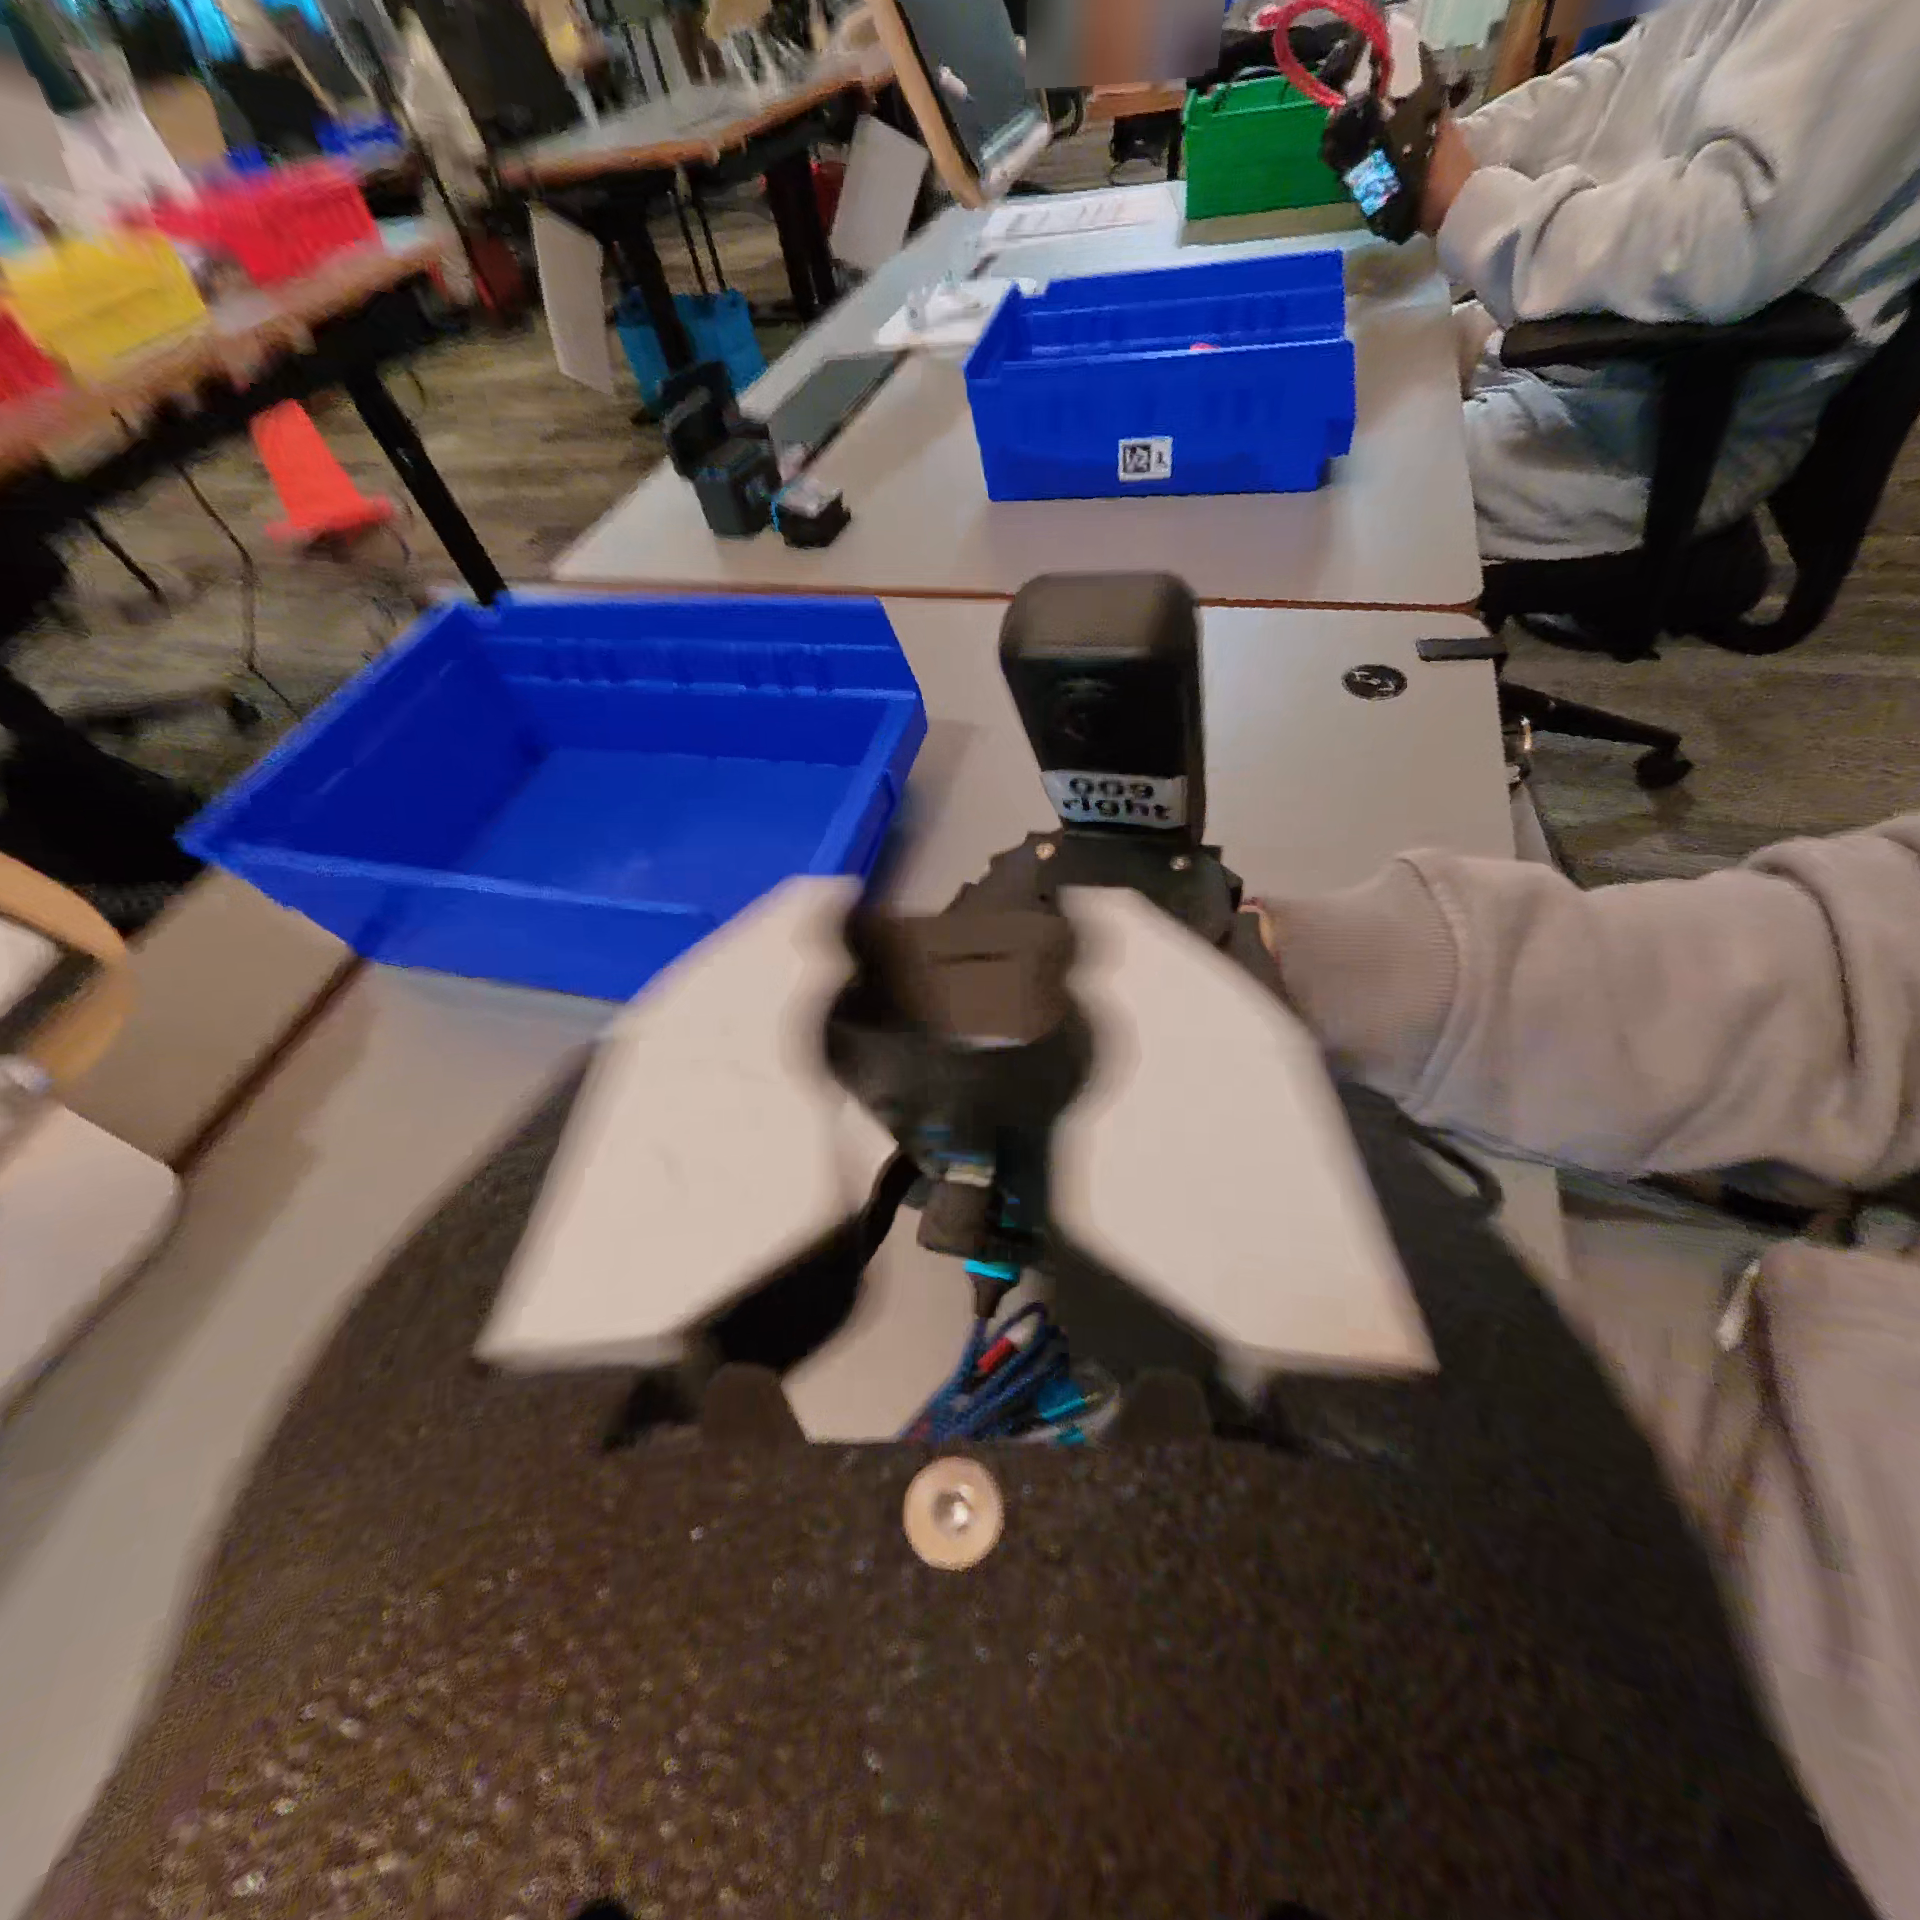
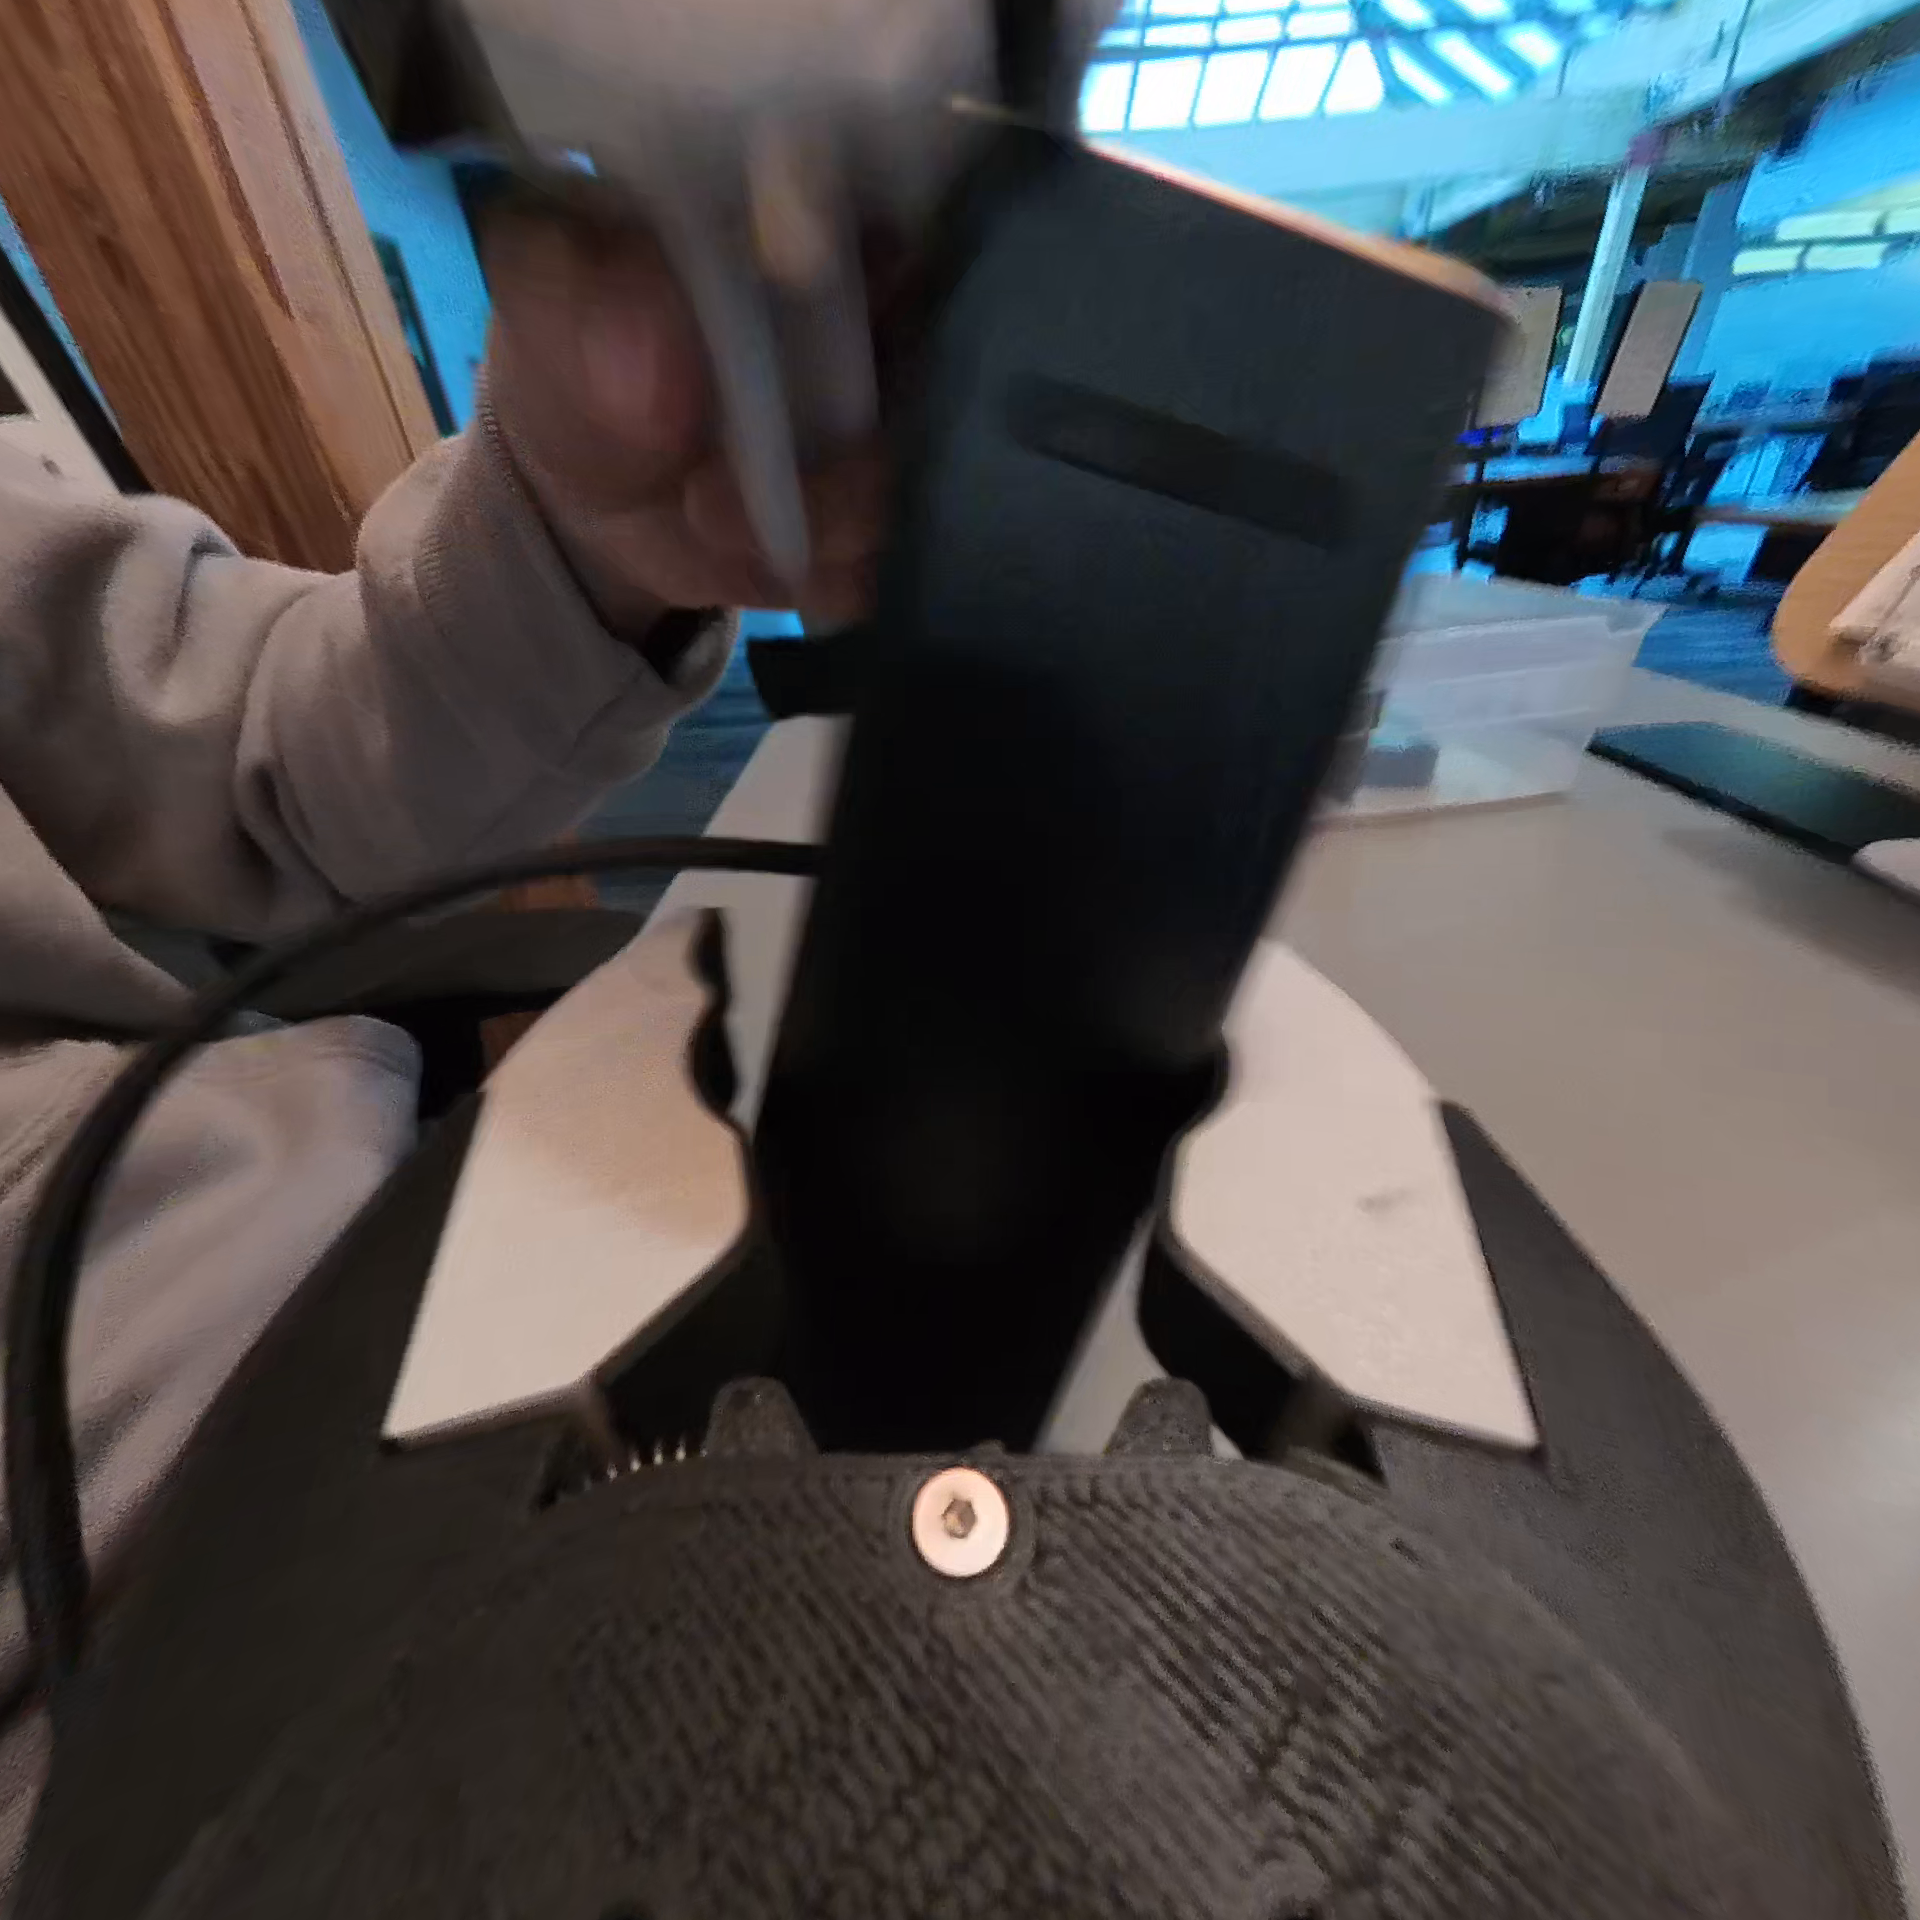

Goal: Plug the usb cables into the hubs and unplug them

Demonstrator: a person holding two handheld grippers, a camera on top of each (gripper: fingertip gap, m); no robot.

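Jaws wide on both grippers, each with dark stuff in the gap, can't tell if either is actually pinching

Biggest thing: a blurry black block (image 2: 1122,623) fills the space between the right gripper's (image 2: 966,1039) jaws, maybe the hub, looks stiff and slick, so I'd grab its flat sides. Deep between the left gripper's (image 1: 956,935) jaws sits a floppy, light bundle of blue usb cables (image 1: 1013,1361). Just ahead of it is a small black plug (image 1: 961,1210) with a cyan band; hold the rigid plug, not the cord.

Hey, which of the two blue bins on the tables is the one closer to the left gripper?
The near blue bin, just left of the left gripper. The far blue bin sits on the next table and bears a small white sticker on its front.
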